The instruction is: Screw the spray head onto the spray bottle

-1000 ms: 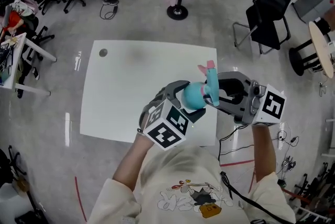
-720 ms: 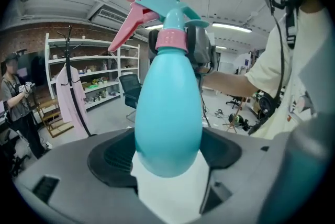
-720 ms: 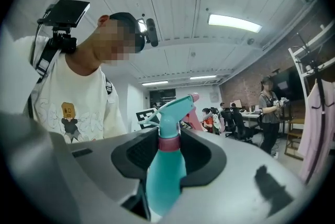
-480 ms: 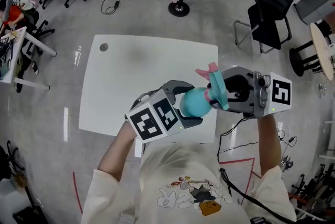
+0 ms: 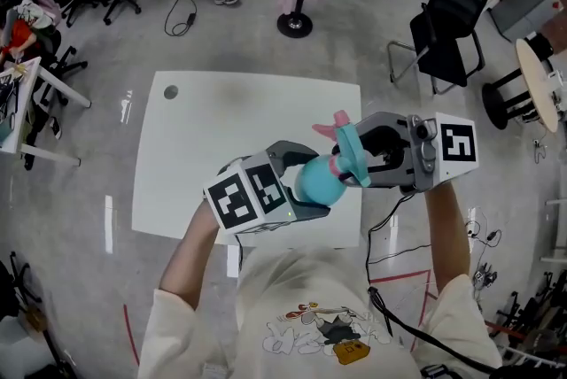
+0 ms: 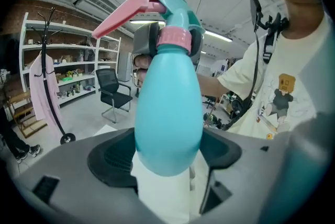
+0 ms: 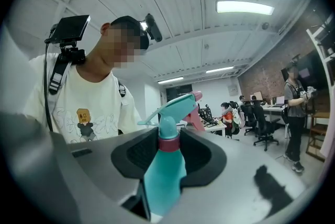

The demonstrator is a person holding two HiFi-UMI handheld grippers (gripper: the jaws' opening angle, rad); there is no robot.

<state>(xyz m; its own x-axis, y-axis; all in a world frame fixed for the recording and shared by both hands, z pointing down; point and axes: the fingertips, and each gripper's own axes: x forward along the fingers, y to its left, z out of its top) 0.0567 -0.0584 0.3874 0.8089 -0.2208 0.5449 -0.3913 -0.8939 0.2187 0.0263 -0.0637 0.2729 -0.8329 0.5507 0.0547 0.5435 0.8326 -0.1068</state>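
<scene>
I hold the turquoise spray bottle (image 5: 312, 181) in the air over the white table's (image 5: 221, 138) near right corner. My left gripper (image 5: 317, 184) is shut on its rounded body (image 6: 167, 113). The spray head (image 5: 344, 147), turquoise with a pink trigger (image 5: 337, 119), sits on the bottle's neck above a pink collar (image 6: 175, 37). From the right, my right gripper (image 5: 359, 156) is shut on the head at that collar (image 7: 168, 143), with the trigger (image 7: 196, 113) pointing away past its jaws. In the left gripper view the right gripper's fingers (image 6: 149, 42) show on both sides of the collar.
A small dark round spot (image 5: 170, 91) lies near the table's far left corner. A black chair (image 5: 443, 23) and a coat stand base (image 5: 294, 23) stand beyond the table. Cables (image 5: 399, 235) run over the floor at the right. More people (image 7: 293, 113) are in the room behind.
Both grippers and the bottle have drifted left and slightly up in the head view. The left gripper has turned, its marker cube swinging further left. Both grips are unchanged.
</scene>
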